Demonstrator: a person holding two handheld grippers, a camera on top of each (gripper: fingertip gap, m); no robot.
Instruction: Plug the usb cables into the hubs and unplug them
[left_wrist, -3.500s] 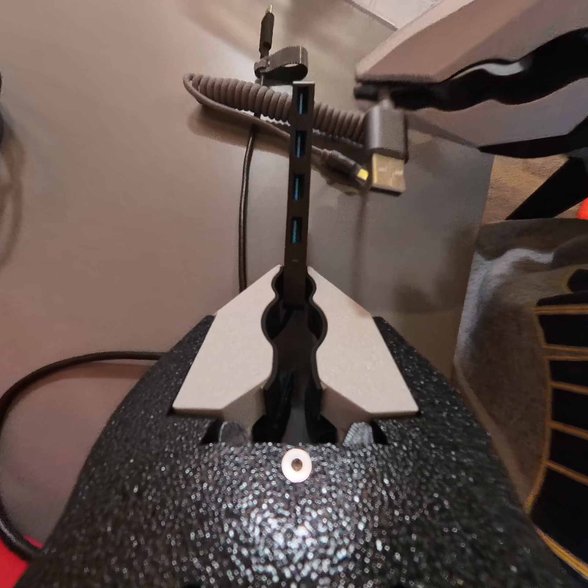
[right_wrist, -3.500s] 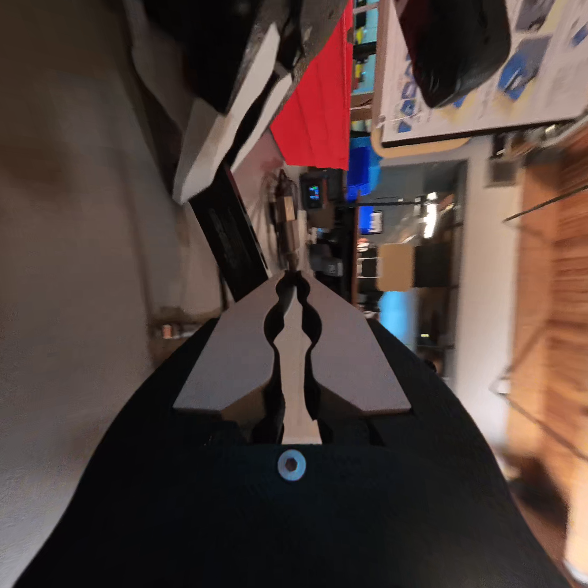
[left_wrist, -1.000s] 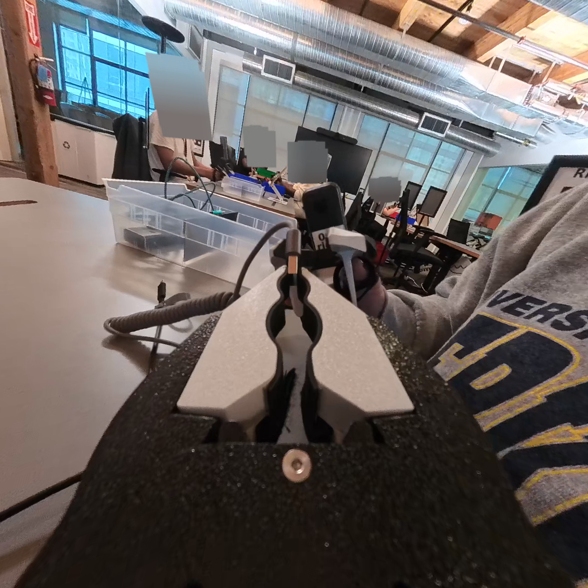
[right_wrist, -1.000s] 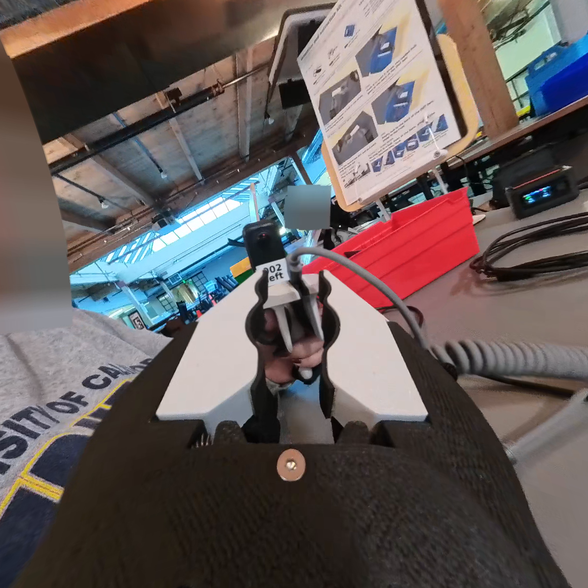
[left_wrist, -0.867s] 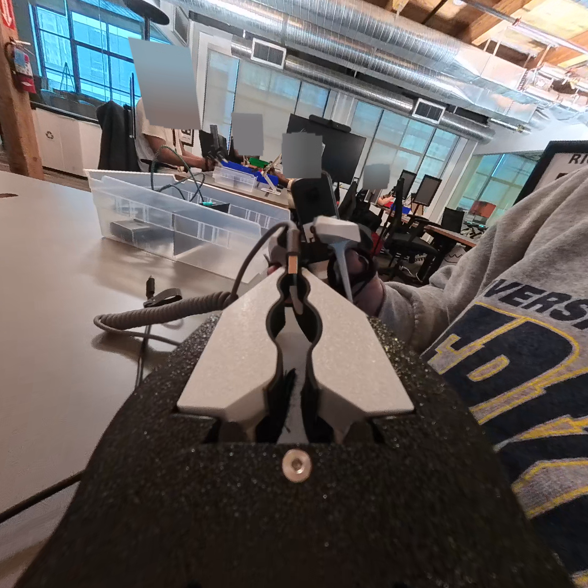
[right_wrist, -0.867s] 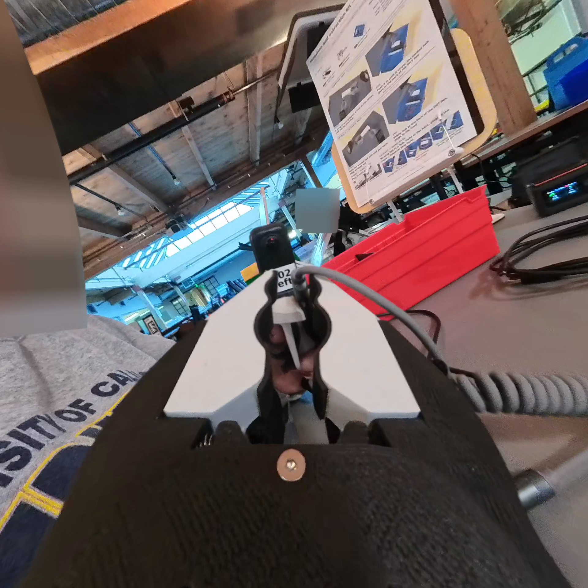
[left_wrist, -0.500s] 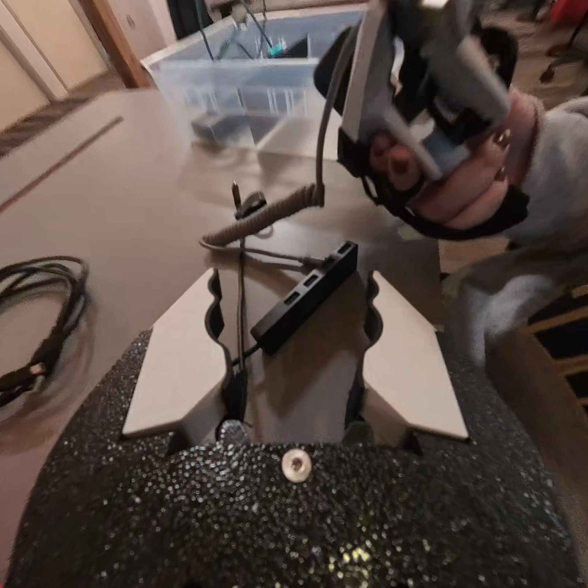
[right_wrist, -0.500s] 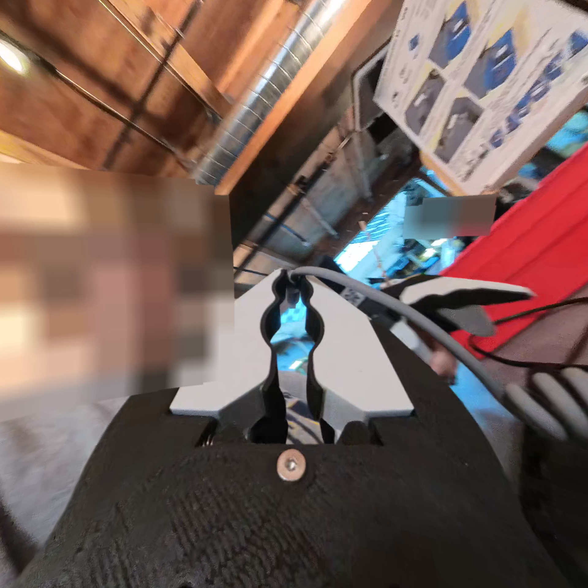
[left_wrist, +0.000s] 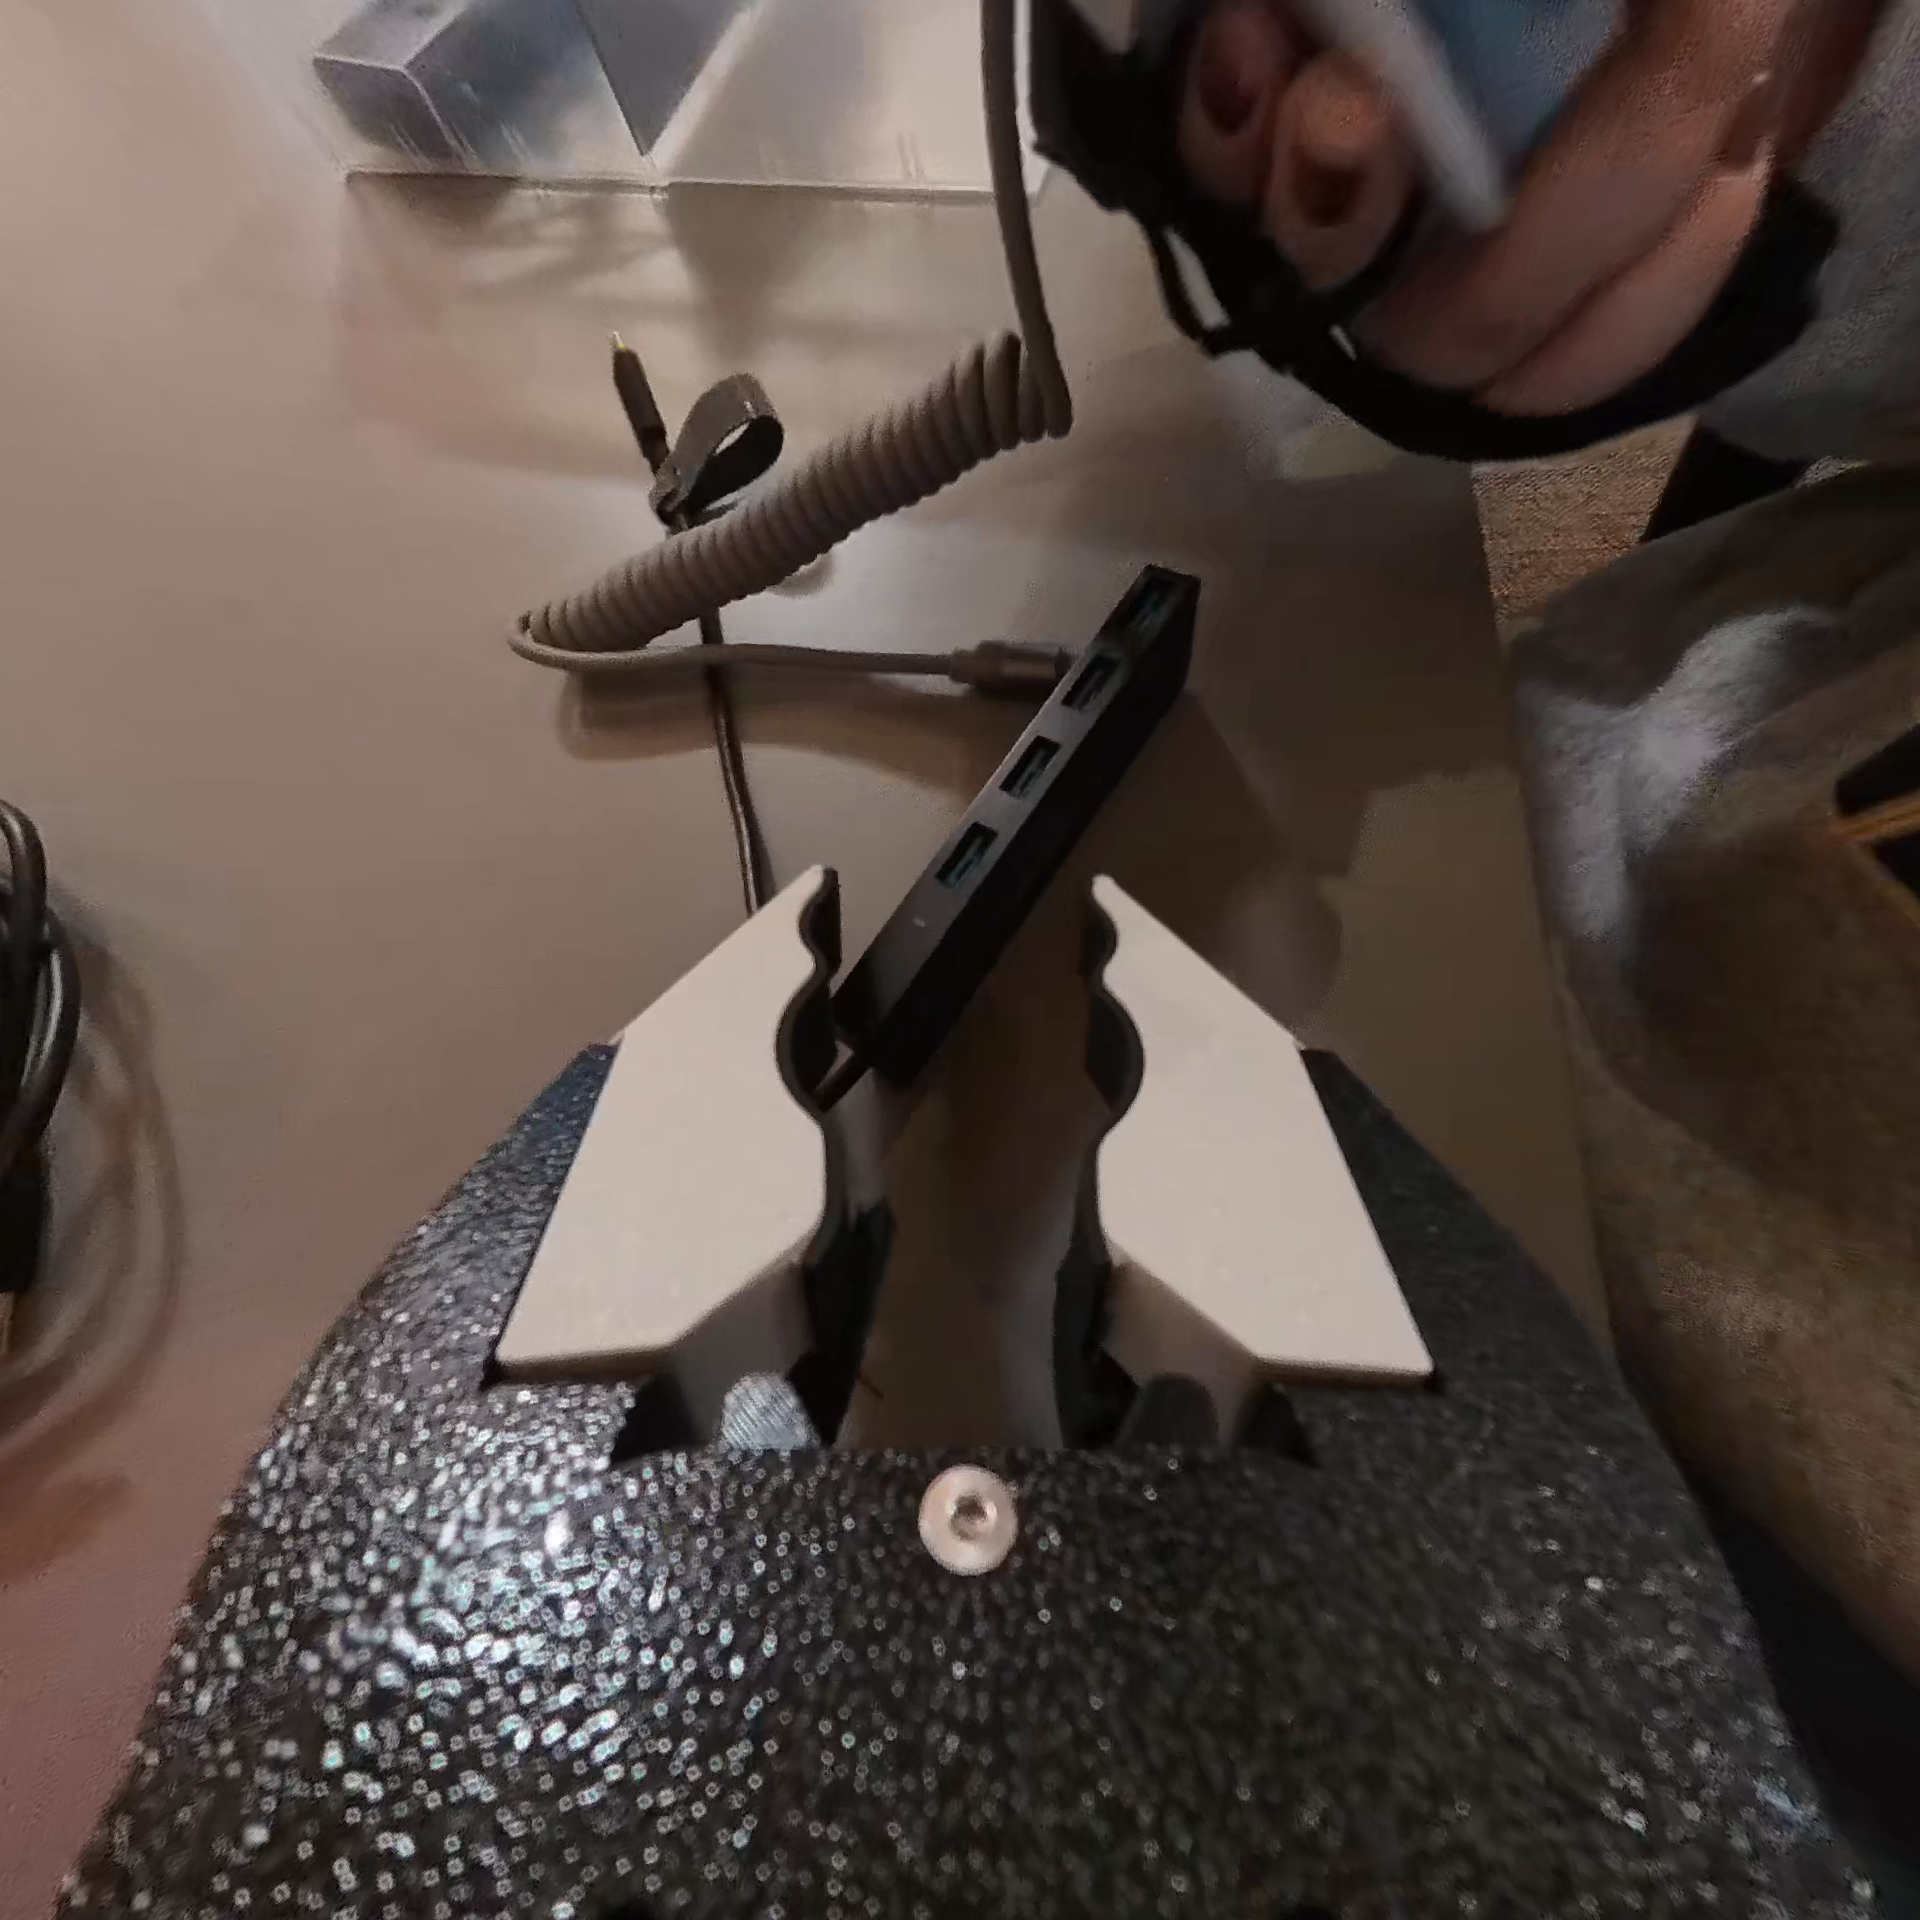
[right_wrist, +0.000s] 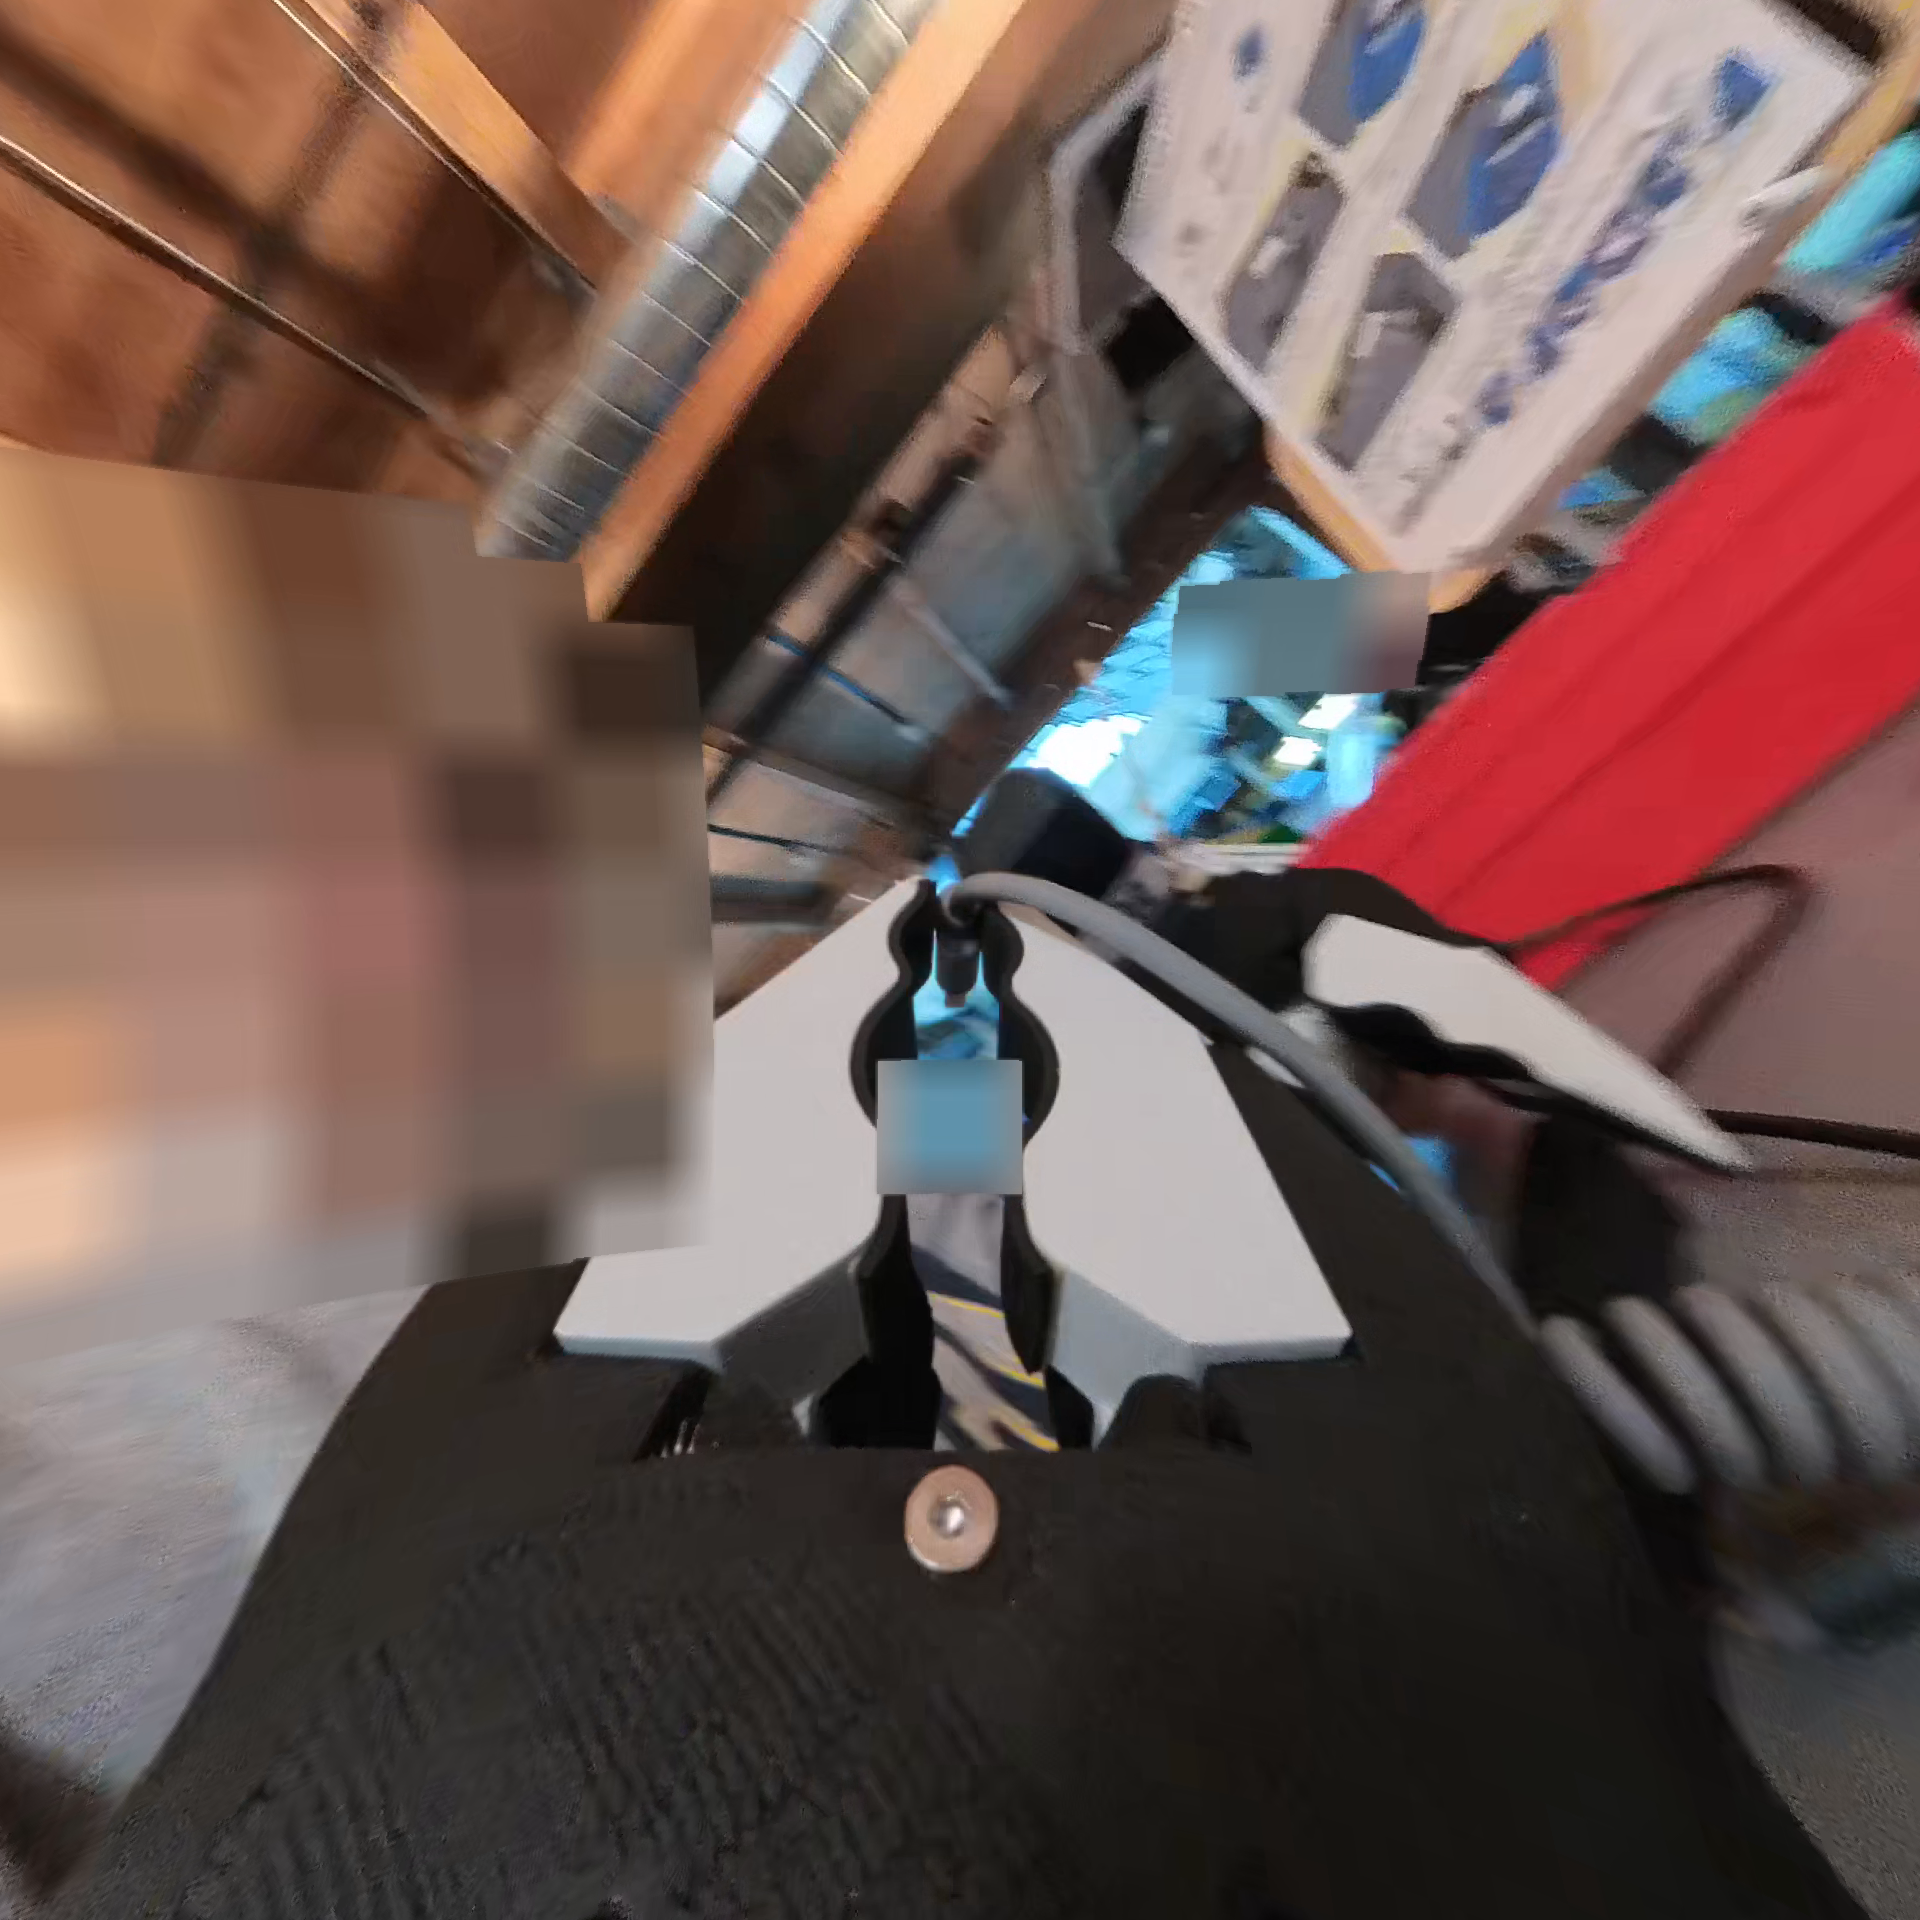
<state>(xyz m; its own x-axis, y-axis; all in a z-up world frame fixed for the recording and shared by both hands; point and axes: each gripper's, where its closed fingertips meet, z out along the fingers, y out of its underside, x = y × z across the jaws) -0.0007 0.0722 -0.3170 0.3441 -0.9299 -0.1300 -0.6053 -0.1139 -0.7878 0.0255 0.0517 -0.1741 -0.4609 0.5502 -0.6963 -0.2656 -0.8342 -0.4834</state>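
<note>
A black USB hub (left_wrist: 1049, 790) with several blue ports lies slanted on the tan table (left_wrist: 312, 623). My left gripper (left_wrist: 961, 894) is open, its fingertips on either side of the hub's near end, the left finger close against it. A grey coiled cable (left_wrist: 831, 488) lies behind the hub and rises to the right gripper, which a hand (left_wrist: 1455, 208) holds at the top right. In the right wrist view my right gripper (right_wrist: 956, 925) is shut on the cable's plug (right_wrist: 956, 966); the grey cable (right_wrist: 1195, 997) trails off to the right. The left gripper's finger (right_wrist: 1507, 1018) shows beyond it.
A thin black cable with a strap (left_wrist: 717, 457) lies left of the coil. A clear plastic bin (left_wrist: 644, 94) stands at the back. A bundle of black cables (left_wrist: 31, 987) lies far left. The table edge (left_wrist: 1496, 727) and a grey sweatshirt (left_wrist: 1714, 779) are right. A red bin (right_wrist: 1662, 623) shows in the right wrist view.
My left gripper has moved down and forward to the hub and narrowed, so the hub's near end now lies between its fingertips. The right gripper still holds the plug above.
</note>
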